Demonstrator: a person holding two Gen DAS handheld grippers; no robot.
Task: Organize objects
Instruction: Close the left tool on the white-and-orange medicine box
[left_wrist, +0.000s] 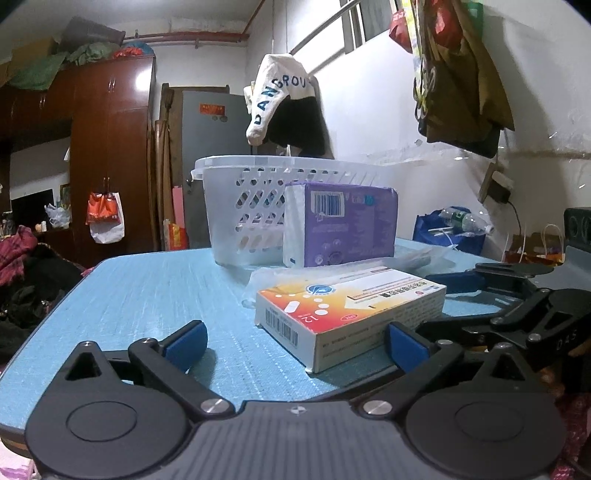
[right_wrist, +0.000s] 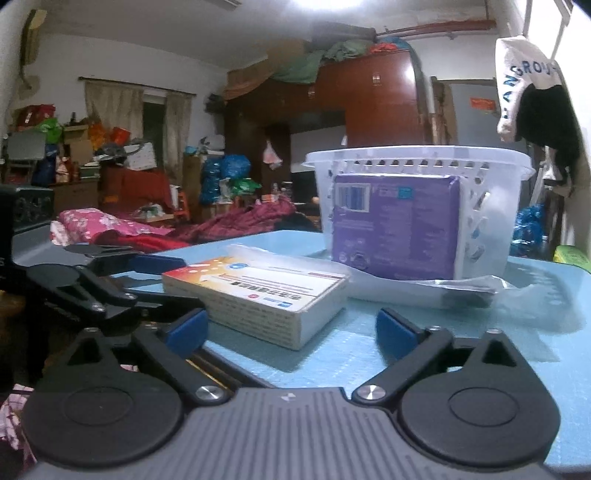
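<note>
A white and orange medicine box (left_wrist: 347, 314) lies flat on the blue table (left_wrist: 147, 295). Behind it a purple tissue pack (left_wrist: 340, 225) stands against a white plastic basket (left_wrist: 251, 206). My left gripper (left_wrist: 295, 347) is open and empty, low at the table's near edge, its right finger beside the box. In the right wrist view my right gripper (right_wrist: 291, 328) is open and empty, with the medicine box (right_wrist: 258, 295) just ahead between its fingers. The tissue pack (right_wrist: 395, 225) and basket (right_wrist: 491, 206) stand behind. Each view shows the other gripper beside the box.
A clear plastic bag (right_wrist: 461, 291) with something dark in it lies on the table by the tissue pack. Clothes hang on the wall (left_wrist: 284, 107) behind the basket. A bed with red bedding (right_wrist: 147, 229) lies beyond the table's far side.
</note>
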